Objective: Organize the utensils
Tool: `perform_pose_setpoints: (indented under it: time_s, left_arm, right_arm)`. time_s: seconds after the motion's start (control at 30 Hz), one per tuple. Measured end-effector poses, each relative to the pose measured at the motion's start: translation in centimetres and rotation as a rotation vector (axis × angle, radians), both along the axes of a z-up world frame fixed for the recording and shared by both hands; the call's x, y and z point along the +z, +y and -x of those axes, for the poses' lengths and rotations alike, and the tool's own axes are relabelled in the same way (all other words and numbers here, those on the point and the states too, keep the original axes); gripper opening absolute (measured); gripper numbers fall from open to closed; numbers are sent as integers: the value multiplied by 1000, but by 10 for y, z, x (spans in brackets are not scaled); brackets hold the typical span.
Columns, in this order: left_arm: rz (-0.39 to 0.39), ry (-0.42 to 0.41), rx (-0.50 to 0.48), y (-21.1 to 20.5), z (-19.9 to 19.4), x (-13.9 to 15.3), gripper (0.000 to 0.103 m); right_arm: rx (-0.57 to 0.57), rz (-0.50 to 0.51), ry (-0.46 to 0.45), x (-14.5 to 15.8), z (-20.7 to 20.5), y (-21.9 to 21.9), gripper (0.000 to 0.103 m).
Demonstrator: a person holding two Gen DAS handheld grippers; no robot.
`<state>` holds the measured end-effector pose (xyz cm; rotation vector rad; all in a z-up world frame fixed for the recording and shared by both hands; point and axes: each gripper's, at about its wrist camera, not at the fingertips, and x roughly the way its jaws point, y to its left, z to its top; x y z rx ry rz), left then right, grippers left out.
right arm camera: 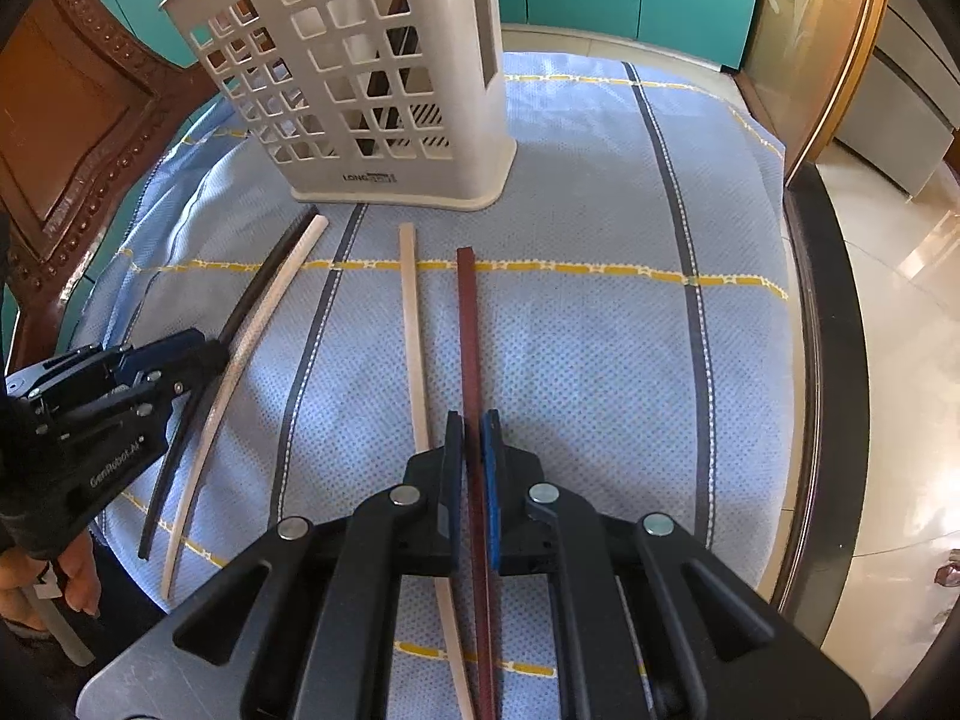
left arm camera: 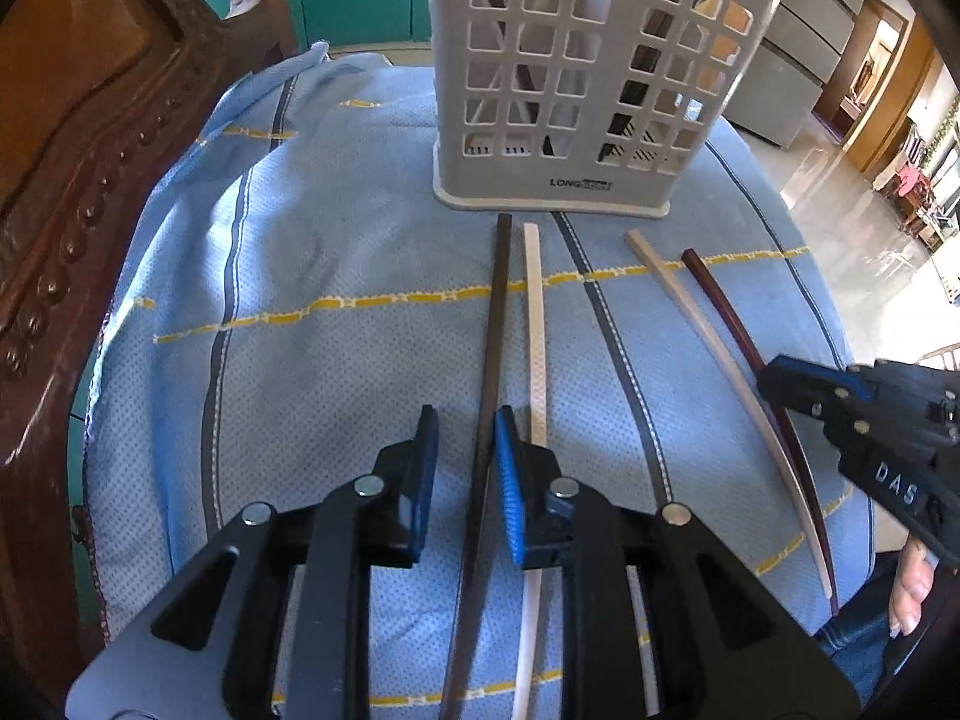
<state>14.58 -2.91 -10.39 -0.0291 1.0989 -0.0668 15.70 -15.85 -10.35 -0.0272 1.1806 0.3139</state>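
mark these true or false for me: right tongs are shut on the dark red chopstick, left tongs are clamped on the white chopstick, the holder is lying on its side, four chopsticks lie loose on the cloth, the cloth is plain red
1. The right tongs are shut on the dark red chopstick. True.
2. The left tongs are clamped on the white chopstick. False: they stand open around the dark brown chopstick; the white one lies outside them.
3. The holder lies on its side. False: it stands upright.
4. Four chopsticks lie loose on the cloth. False: three are ungripped, including the cream chopstick; the dark red one is gripped.
5. The cloth is plain red. False: it is light blue with dark and yellow stripes.
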Motion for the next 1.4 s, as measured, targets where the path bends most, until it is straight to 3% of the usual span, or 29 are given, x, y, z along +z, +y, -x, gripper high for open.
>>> perform_pose_setpoints:
  time_s: [0.2,0.33,0.53,0.7,1.0,1.17,1.4]
  left_arm:
    - [-40,-22,15,-4,-10,-1,24]
    - [-51,-23,25,-5,-14,-1,33]
    - [-52,-22,33,-5,-14,-2,37]
    - [-50,-22,36,-2,-15,-3,38]
    - [-59,-28,50,1,-17,-5,45]
    - [-69,-33,49,-1,-20,-5,45]
    - [-75,-37,54,-2,-18,-5,50]
  right_arm:
    - [30,12,-27,4,6,6,8]
    - [45,11,-44,6,7,11,18]
    - [63,30,-58,6,7,18,18]
    - [11,69,-41,1,2,9,18]
    - [28,-2,-79,12,5,8,18]
    - [53,58,-67,5,5,17,18]
    - [61,34,-43,5,2,12,18]
